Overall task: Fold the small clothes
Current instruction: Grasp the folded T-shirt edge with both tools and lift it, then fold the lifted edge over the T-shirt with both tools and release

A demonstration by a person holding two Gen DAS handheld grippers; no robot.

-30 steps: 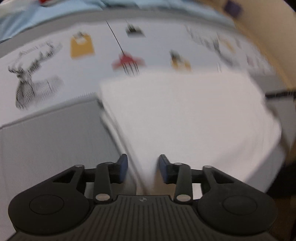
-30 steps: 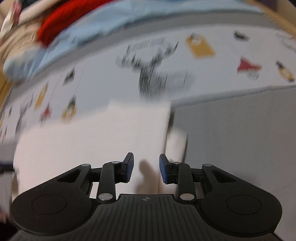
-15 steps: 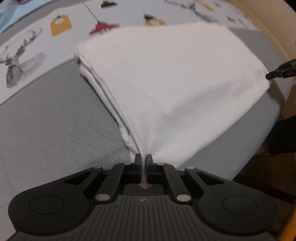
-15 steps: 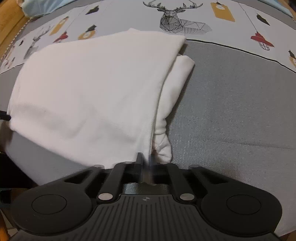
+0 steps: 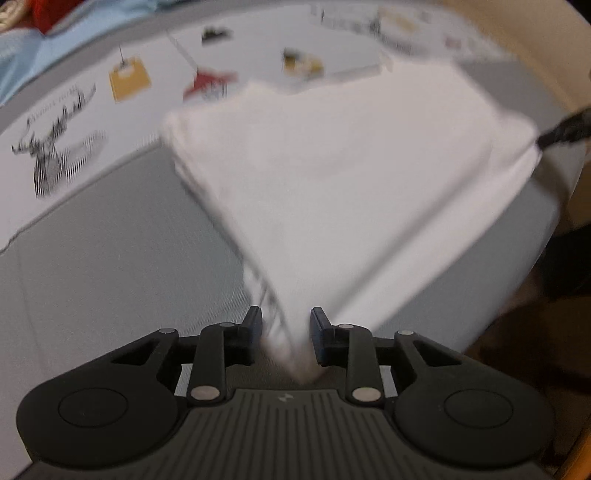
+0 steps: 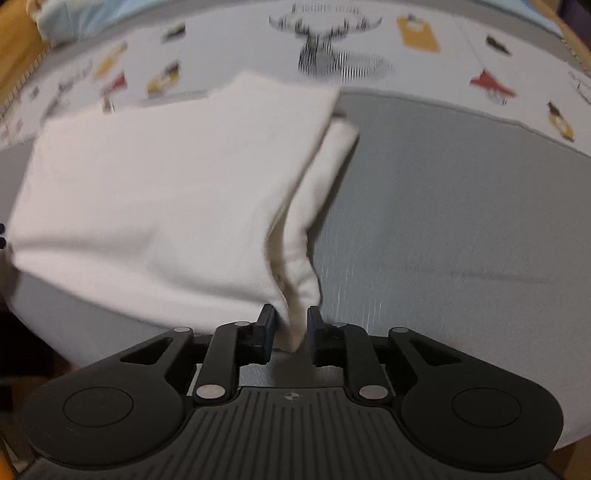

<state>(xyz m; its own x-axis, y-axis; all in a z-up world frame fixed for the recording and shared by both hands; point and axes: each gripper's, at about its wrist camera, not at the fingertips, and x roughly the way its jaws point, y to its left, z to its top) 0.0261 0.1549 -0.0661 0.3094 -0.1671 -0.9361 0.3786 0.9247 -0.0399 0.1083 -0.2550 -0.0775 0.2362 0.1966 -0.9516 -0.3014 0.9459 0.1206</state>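
Observation:
A folded white garment (image 5: pixel 343 184) lies on the grey mat (image 5: pixel 110 258), blurred by motion. My left gripper (image 5: pixel 286 325) is open, its jaws apart on either side of the garment's near corner. In the right wrist view the same white garment (image 6: pixel 166 192) lies folded in layers, and my right gripper (image 6: pixel 290 325) is open with the opposite near corner between its jaws. The right gripper's tip shows at the far right edge of the left wrist view (image 5: pixel 565 129).
The grey mat (image 6: pixel 443 221) lies over a white cloth printed with a deer (image 6: pixel 328 48), lanterns and yellow tags. Blue and red fabric (image 5: pixel 44 22) is piled at the back left. The table's edge drops off at the right of the left wrist view.
Both grippers were shut on the garment's near corners half a second ago; both have opened and let go. The garment has settled on the mat.

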